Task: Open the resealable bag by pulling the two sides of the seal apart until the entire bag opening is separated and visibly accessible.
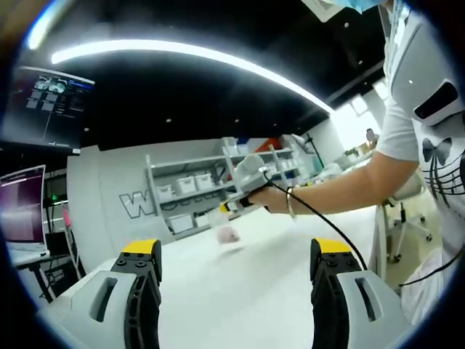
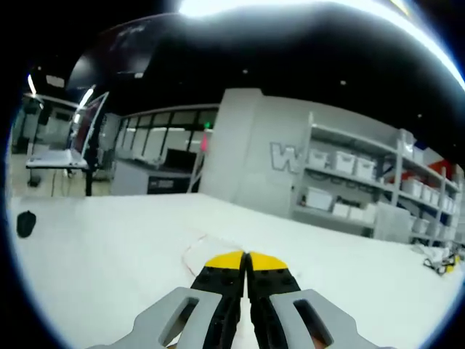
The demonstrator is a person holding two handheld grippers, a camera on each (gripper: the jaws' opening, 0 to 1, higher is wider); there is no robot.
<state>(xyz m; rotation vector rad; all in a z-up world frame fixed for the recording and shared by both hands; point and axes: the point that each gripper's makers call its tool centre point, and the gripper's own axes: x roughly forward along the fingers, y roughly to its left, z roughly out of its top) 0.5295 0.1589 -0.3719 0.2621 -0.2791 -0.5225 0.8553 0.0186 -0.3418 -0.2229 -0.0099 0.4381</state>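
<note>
In the left gripper view a clear resealable bag (image 1: 227, 231) with something pink inside hangs just under the tip of my right gripper (image 1: 227, 207), over the far part of the white table (image 1: 218, 291). A person's hand holds that gripper. My left gripper (image 1: 236, 251) is open, well short of the bag, with nothing between its yellow-tipped jaws. In the right gripper view my right gripper (image 2: 245, 260) has its jaws pressed together. A faint clear edge of the bag (image 2: 193, 251) shows just left of the tips; the rest is hidden under the jaws.
Grey shelves with white bins (image 1: 192, 189) stand beyond the table. Monitors (image 1: 25, 211) are at the left, and a chair (image 1: 407, 218) is by the person at the right. A small black object (image 2: 25, 222) and loose cables (image 2: 442, 260) lie on the table.
</note>
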